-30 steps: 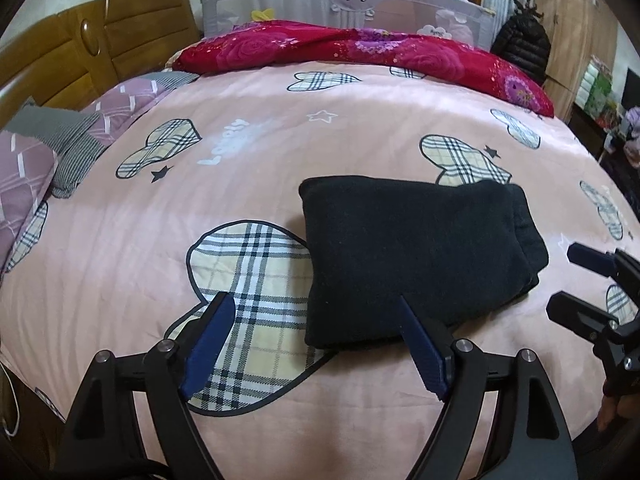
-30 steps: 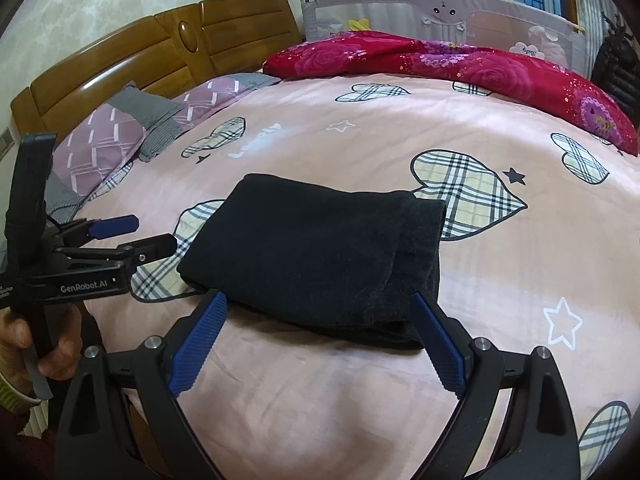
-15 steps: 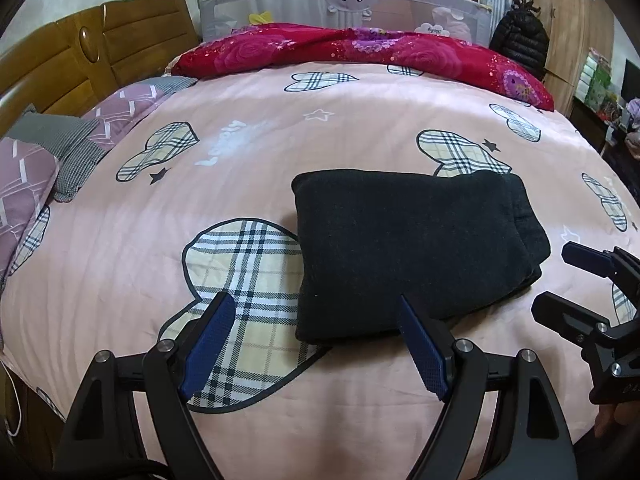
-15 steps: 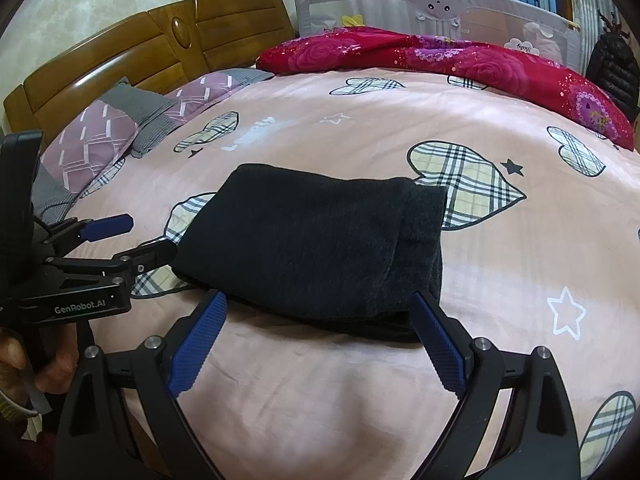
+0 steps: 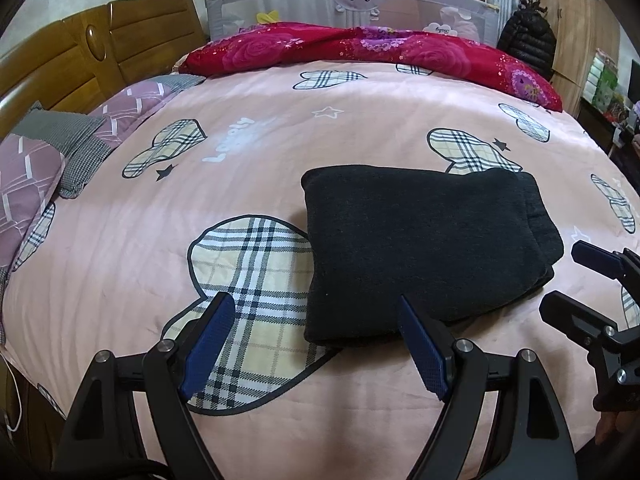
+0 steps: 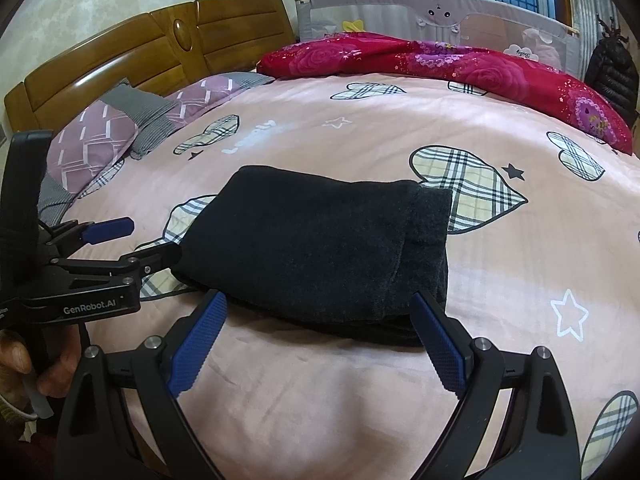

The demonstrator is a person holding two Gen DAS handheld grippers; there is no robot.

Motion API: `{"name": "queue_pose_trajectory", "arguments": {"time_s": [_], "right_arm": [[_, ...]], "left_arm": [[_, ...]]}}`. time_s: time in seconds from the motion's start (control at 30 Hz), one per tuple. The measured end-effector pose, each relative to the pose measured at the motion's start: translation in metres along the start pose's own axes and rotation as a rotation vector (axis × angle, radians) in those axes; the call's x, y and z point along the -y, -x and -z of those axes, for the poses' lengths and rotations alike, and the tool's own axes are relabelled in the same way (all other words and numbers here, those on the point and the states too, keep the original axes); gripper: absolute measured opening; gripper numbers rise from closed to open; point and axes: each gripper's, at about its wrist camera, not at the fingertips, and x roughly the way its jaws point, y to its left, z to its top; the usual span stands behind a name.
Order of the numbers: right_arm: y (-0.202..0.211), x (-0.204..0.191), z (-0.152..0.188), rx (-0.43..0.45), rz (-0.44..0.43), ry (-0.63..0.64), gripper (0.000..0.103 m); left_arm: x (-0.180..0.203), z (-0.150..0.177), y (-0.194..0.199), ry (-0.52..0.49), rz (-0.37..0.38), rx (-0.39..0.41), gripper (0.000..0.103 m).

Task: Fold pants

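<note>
The black pants (image 5: 424, 248) lie folded into a compact rectangle on the pink bedspread (image 5: 248, 184); they also show in the right wrist view (image 6: 320, 244). My left gripper (image 5: 316, 344) is open and empty, hovering just short of the bundle's near left corner. My right gripper (image 6: 320, 340) is open and empty, just short of the bundle's near edge. Each gripper shows in the other's view: the right one at the right edge (image 5: 576, 280), the left one at the left (image 6: 140, 240), both apart from the cloth.
The bedspread has plaid heart prints (image 5: 248, 280). A red floral quilt (image 5: 380, 52) lies along the far side. Purple and grey pillows (image 5: 44, 160) sit by the wooden headboard (image 5: 80, 60). A black jacket (image 5: 528, 40) hangs at the back right.
Both grippers have drawn slightly back and shifted; the pants bundle stays in place and the jaws stay open.
</note>
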Motion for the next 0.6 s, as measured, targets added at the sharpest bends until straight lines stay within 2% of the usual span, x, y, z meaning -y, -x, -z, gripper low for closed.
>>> {"name": "queue_pose_trajectory", "arguments": {"time_s": [0.6], "right_arm": [[-0.0047,0.0049,0.0015,0.007,-0.002,-0.031,0.093]], "left_arm": [[-0.0003,0.0012,-0.0007,-0.004,0.004,0.005,0.083]]}}
